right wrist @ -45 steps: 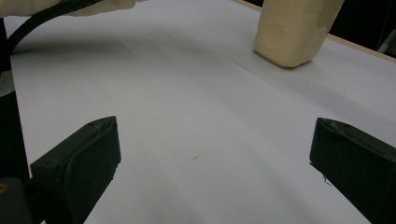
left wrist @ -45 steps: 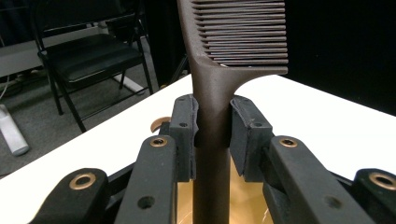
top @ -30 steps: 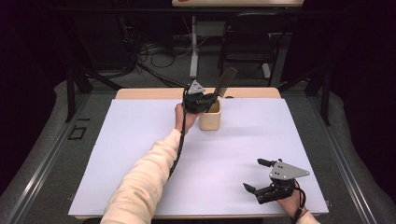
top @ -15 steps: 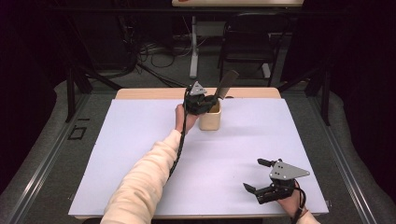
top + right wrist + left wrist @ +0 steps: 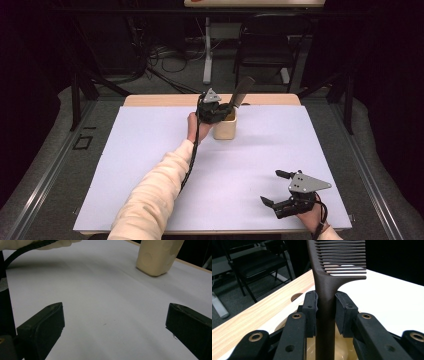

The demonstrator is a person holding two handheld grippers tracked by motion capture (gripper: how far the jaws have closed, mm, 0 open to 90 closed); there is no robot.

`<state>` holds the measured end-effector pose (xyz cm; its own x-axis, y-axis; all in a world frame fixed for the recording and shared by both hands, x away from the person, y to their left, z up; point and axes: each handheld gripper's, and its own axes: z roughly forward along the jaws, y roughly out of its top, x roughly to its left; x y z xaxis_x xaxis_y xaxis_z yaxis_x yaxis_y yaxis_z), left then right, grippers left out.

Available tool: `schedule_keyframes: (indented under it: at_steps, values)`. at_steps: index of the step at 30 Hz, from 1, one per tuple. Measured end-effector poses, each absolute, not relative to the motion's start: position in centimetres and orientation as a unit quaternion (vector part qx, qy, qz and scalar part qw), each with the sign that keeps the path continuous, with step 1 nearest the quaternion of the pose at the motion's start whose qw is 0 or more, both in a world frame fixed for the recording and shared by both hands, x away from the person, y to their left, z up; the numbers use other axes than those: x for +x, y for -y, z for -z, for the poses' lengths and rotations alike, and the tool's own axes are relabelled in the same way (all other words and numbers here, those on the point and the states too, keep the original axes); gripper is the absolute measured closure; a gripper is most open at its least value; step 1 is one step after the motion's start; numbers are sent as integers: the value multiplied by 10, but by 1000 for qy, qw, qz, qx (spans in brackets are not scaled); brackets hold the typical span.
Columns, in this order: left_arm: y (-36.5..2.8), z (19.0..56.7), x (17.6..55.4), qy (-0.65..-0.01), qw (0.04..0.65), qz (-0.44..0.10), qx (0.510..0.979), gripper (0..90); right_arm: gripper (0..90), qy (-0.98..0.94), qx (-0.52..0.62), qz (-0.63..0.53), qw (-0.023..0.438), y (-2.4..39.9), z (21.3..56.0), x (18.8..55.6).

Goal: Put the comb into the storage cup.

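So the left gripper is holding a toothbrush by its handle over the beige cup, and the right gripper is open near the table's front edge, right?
Not quite: it is a comb, not a toothbrush. The left gripper view shows its teeth above the handle that the left gripper clamps over the cup. The right gripper is indeed open near the front edge.

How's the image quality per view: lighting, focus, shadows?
High view: white table evenly lit, surroundings nearly black, the comb and cup small but sharp. Left gripper view: the comb crisp at its neck, nearest jaws soft, dark backdrop. Right gripper view: the open right gripper has blurred jaws, a soft shadow lies beside the cup, no glare.
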<state>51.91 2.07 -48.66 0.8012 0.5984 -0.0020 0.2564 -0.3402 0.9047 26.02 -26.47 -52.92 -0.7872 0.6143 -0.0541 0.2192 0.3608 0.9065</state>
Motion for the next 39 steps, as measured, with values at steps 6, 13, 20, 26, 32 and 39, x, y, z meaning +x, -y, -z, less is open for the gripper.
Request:
schedule_keyframes:
  at_steps: [6, 13, 20, 26, 32, 39]
  values:
    - [-20, 488, 519, -265, 503, -168, 805, 717, 16, -801, 259, -502, 198, 265, 529, 260]
    - [-18, 490, 517, -259, 494, -174, 811, 717, 16, -802, 259, -501, 197, 265, 529, 260]
    - [-16, 491, 515, -255, 475, -189, 820, 669, 16, -802, 259, -501, 198, 264, 529, 261]
    - [-19, 487, 506, -256, 474, -203, 818, 443, 17, -802, 259, -500, 198, 265, 529, 260]
    - [-30, 478, 500, -261, 483, -198, 812, 336, 17, -802, 259, -500, 198, 265, 529, 261]
    - [-44, 472, 495, -277, 479, -195, 810, 195, 17, -802, 260, -500, 197, 264, 530, 261]
